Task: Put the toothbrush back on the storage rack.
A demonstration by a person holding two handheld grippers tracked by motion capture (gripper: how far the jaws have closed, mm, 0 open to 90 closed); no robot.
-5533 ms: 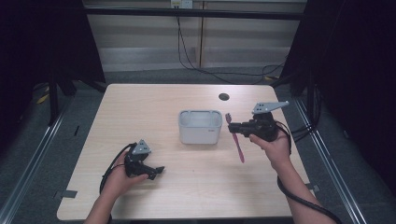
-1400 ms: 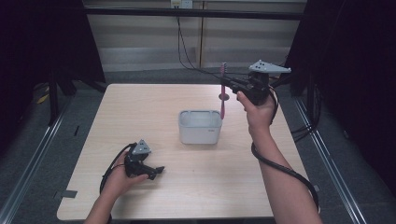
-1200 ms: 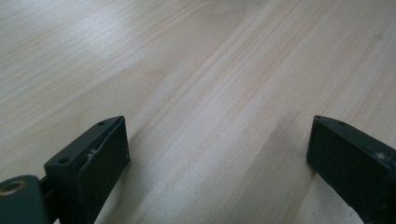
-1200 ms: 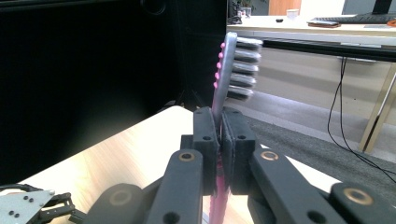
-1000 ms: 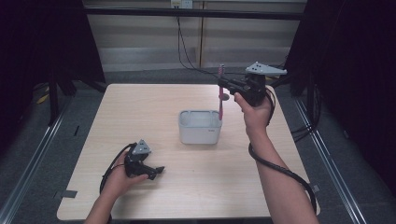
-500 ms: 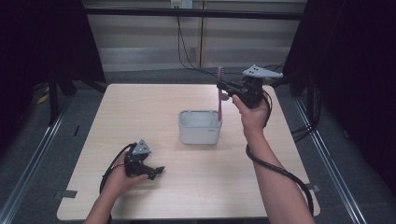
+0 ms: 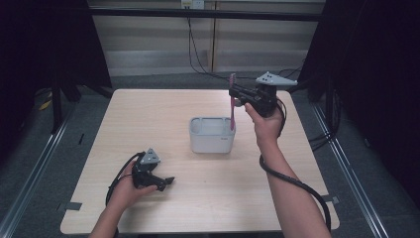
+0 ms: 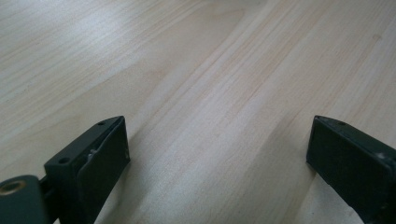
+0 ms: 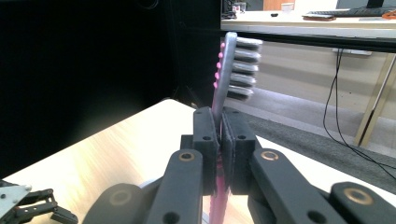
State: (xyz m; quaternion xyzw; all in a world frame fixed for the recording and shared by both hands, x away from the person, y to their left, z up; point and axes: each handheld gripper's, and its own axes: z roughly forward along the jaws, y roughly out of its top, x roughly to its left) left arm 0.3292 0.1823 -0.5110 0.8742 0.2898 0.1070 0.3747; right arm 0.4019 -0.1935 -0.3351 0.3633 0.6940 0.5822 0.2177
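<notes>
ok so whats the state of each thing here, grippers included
toothbrush: upright, bristle end up, clamped in the right gripper, lower end at the holder's right compartment
holder: upright on the table
right gripper: shut on the toothbrush
left gripper: open, nothing between its jaws, resting on the table

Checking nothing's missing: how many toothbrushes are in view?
1: the pink toothbrush is upright in the right gripper, above the white holder.
</notes>
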